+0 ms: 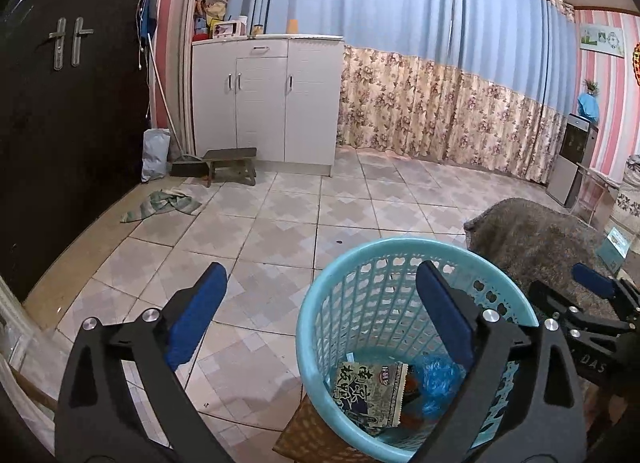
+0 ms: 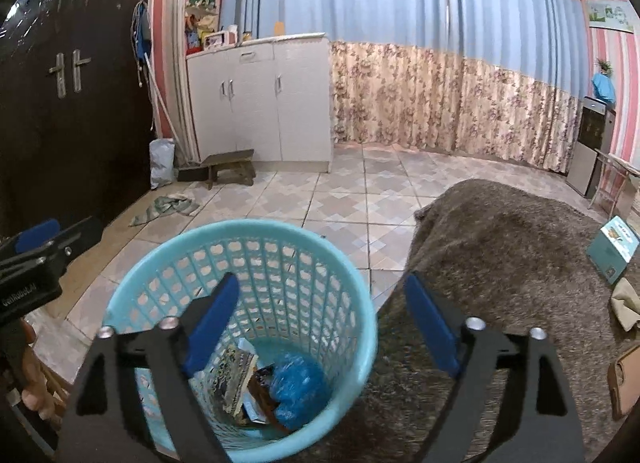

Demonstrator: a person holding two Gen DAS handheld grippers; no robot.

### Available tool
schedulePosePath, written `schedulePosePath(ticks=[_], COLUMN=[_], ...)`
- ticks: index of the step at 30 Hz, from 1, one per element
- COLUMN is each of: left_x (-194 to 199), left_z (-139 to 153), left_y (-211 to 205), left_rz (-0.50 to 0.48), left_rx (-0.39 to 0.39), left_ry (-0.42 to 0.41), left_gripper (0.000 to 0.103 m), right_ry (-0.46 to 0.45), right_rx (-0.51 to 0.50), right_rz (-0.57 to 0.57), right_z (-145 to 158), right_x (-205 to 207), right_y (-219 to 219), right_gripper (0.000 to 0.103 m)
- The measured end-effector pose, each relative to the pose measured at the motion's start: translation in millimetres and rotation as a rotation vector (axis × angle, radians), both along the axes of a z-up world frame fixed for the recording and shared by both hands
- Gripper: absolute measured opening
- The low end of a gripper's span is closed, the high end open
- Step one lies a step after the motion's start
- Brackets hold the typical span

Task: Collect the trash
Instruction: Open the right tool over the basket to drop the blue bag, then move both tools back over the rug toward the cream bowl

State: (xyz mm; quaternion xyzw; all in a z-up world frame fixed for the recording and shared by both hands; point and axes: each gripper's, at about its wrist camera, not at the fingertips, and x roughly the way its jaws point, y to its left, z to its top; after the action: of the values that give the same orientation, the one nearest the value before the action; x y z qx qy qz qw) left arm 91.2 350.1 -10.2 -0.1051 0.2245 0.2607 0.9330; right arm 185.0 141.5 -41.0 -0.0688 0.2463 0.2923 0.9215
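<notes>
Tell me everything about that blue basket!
The basket is light turquoise plastic, round, with a smooth rim and lattice walls full of holes. It stands upright on the tiled floor, against the edge of a shaggy brown rug. At its bottom lie a printed snack wrapper, a crumpled blue plastic bag and smaller scraps. Neither gripper touches it.

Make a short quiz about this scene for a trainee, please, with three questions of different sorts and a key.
1. True or false: the blue basket is empty.
2. Which gripper holds something? A) left gripper B) right gripper C) neither
3. Fill in: the small teal box lies on the brown ____.

Key: 1. False: a printed packet and a crumpled blue bag lie inside. 2. C, both stand open. 3. blanket.
</notes>
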Motion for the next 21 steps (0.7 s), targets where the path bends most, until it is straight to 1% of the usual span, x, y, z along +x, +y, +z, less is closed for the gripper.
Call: schedulePosePath(ticks=[3, 6, 10, 15, 17, 18, 21], left_x=[0.0, -0.8, -0.4, 2.5, 6.5, 8.2, 13.9], left_z=[2.3, 6.2, 13.3, 22.6, 25.6, 26.5, 30.1], left_y=[-3.1, -10.0, -26.7, -51.9, -65.2, -71.3, -96.3], left_rz=[-0.001, -0.001, -0.012, -0.035, -0.056, -0.064, -0.092], left_rx=[0.003, 0.007, 0.013, 0.012, 0.006, 0.009, 0.031], left_ry=[0.0, -0.003, -0.008, -0.026, -0.03, -0.029, -0.031], left_gripper=[0.094, 0.095, 0.096, 0.097, 0.097, 0.097, 0.097], right_ry=[-0.01, 0.008, -0.002, -0.046, -0.05, -0.049, -0.045], right_rx=[0.004, 0.009, 0.011, 0.029, 0.055, 0.063, 0.091], right_rz=[-0.023, -0.036, -0.058, -0.133, -0.181, -0.193, -0.252], right_z=[3.6, 6.7, 14.9, 33.9, 43.8, 46.7, 55.8], right_x=[1.5, 6.7, 10.3, 11.7, 17.9, 20.0, 25.6], right_y=[-11.3, -25.0, -49.0, -97.2, -127.4, -135.7, -175.7], right_gripper=[0.094, 0.094, 0.094, 0.098, 0.098, 0.098, 0.098])
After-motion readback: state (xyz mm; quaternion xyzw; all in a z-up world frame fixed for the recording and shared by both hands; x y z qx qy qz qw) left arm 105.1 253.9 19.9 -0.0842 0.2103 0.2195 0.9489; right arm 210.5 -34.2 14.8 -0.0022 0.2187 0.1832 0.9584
